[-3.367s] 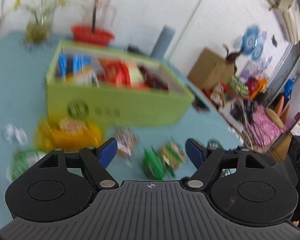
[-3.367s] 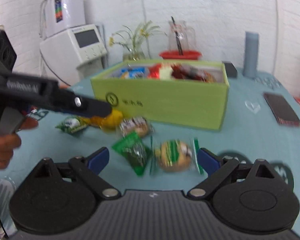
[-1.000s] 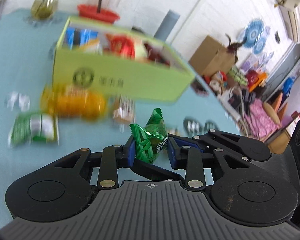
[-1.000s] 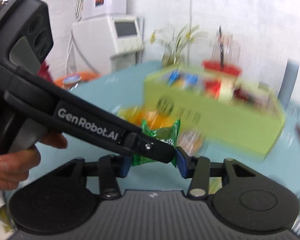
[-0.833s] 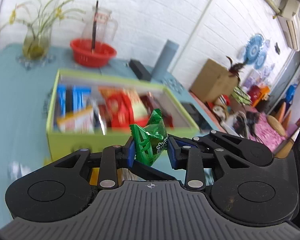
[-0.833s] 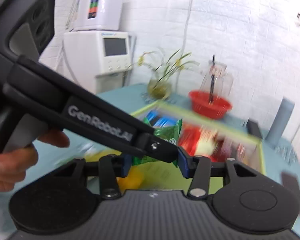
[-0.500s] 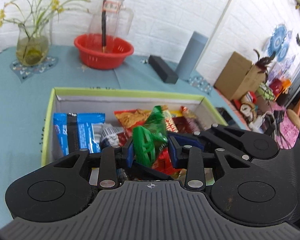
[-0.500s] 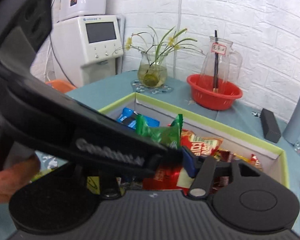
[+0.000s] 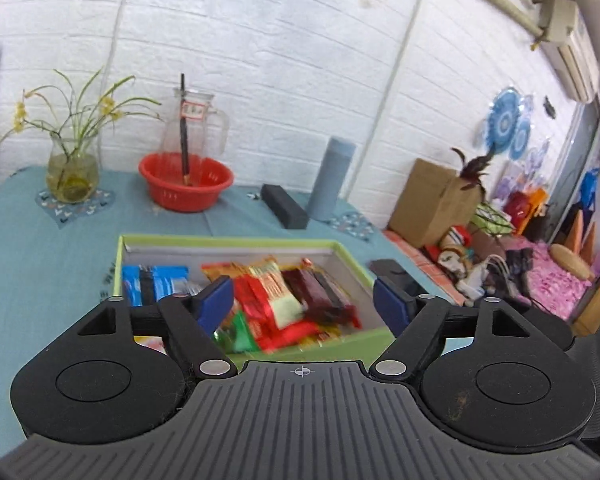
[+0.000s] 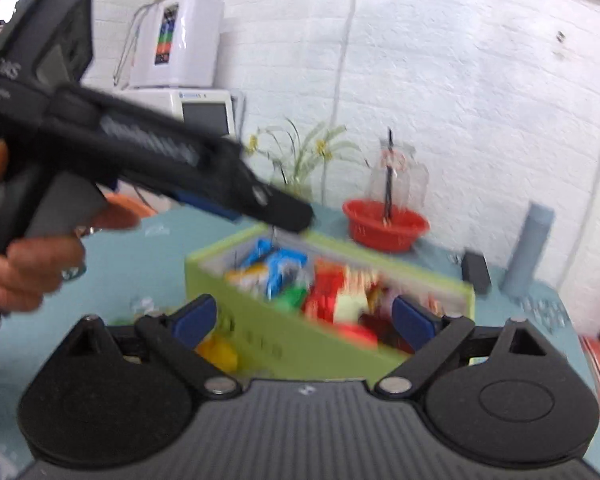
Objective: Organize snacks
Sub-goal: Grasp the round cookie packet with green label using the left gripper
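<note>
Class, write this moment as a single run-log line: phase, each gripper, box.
phase: release over box | left gripper: jaws just opened, empty | right gripper: jaws just opened, empty | green box: holds snack packets

The left gripper (image 9: 303,300) is held with its blue pads spread wide, the jaws having just been opening, and nothing is gripped between them. The right gripper (image 10: 304,320) is likewise spread, just opened and empty. The left gripper's handle is clasped by a hand (image 10: 32,268).
</note>
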A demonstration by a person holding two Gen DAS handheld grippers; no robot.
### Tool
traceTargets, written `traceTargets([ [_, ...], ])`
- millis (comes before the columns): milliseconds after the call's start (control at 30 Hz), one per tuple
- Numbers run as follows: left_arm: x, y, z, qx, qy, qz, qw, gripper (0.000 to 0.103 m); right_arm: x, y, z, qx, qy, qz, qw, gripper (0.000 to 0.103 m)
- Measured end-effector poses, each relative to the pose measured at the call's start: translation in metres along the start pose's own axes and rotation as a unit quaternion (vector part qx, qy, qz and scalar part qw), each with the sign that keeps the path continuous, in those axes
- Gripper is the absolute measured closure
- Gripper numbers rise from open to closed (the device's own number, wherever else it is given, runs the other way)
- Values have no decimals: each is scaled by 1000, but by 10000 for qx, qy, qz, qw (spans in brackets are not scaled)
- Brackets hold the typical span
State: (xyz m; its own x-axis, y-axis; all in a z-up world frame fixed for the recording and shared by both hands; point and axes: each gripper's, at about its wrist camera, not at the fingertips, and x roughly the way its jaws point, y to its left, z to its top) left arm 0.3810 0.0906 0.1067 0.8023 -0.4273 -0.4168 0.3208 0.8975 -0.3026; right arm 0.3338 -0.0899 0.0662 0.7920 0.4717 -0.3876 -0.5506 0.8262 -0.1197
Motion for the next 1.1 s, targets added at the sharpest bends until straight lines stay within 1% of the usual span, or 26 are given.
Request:
traceTargets([
  [100,-10,-17,-36,11,302,-104,9995,36,-16,1,-43,438,548,-147,9974,10],
  [167,-3,-26,-65,-52,709,-216,9972,36,-21,1,-72,791,890,-126,9928,10],
  [200,3,-29,-78,-98,931,-249,9953,38,-23,1,-82,908,1008,-133,9907,10],
  [233,11,-34,-92,-170,1189,-239,9925,39,-23,1,-89,976,1102,-148,9890,10],
  [267,19,-36,-101,-226,1394,-231,9897,43,-22,0,-94,1003,1161,-155,9880,10],
  [333,32,-41,-112,-282,1630,-226,9860,46,-20,1,-97,962,1207,-162,9879,10],
  [467,54,-50,-113,-163,1736,-204,9845,46,-7,1,-97,888,1218,17,9886,10],
  [533,66,-51,-112,-105,1838,-135,9828,50,5,2,-98,858,1321,119,9874,10],
  [567,72,-51,-112,-108,1920,-87,9813,60,8,3,-97,842,1360,180,9870,10],
  [600,76,-50,-114,-117,2004,-116,9796,77,9,5,-97,802,1343,223,9874,10],
  [633,77,-49,-116,-138,2017,-175,9792,78,12,9,-94,759,1342,297,9876,10],
  [667,76,-49,-117,-154,2026,-206,9789,83,11,12,-94,735,1341,335,9877,10],
  [700,74,-49,-117,-183,2041,-227,9785,85,9,16,-94,713,1333,319,9880,10],
  [833,58,-51,-125,-217,2051,-117,9784,85,-2,33,-97,679,1340,358,9880,10],
  [1033,15,-49,-147,-355,2004,-70,9791,84,-31,68,-105,548,1341,457,9884,9],
  [1100,1,-47,-155,-425,1967,-73,9795,83,-40,79,-108,511,1310,519,9887,9],
])
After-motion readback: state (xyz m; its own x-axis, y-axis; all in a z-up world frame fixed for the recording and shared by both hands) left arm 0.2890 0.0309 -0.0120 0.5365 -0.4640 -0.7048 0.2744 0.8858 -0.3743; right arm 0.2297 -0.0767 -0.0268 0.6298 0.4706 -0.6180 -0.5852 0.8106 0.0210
